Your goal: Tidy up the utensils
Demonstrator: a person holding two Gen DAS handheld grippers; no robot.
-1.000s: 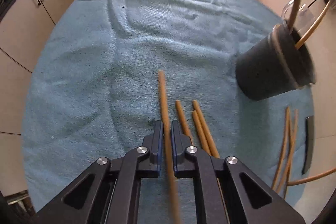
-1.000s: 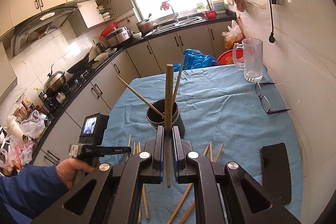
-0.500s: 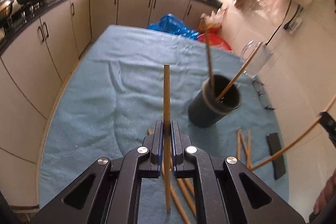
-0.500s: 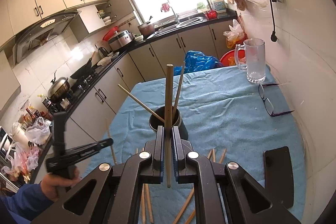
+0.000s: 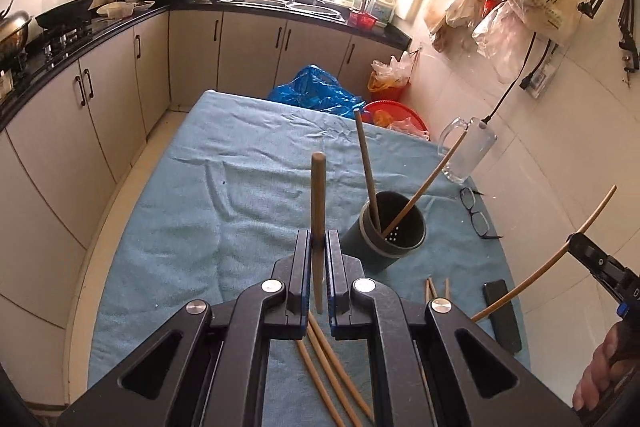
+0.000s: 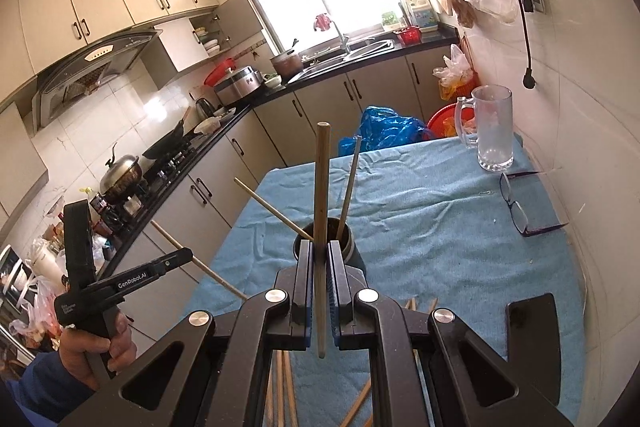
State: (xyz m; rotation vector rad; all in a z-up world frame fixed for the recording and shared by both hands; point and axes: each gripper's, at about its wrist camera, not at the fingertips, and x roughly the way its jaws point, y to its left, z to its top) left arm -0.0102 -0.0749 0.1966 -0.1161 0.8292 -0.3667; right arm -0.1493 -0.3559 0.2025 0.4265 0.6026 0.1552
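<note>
In the left wrist view my left gripper is shut on a wooden chopstick that stands upright between its jaws, above the blue cloth. The dark holder cup stands just right of it with two chopsticks leaning inside. Loose chopsticks lie on the cloth under the gripper. My right gripper is shut on another upright chopstick, with the cup right behind its fingertips. The left gripper shows at the left of the right wrist view, lifted off the table's edge.
A black phone, a pair of glasses and a glass mug sit along the table's right side by the tiled wall. More chopsticks lie near the phone. Kitchen cabinets run along the left.
My left gripper rose from the cloth with the chopstick in it and tilted up, so the cup and kitchen came into view. The right gripper stayed almost still.
</note>
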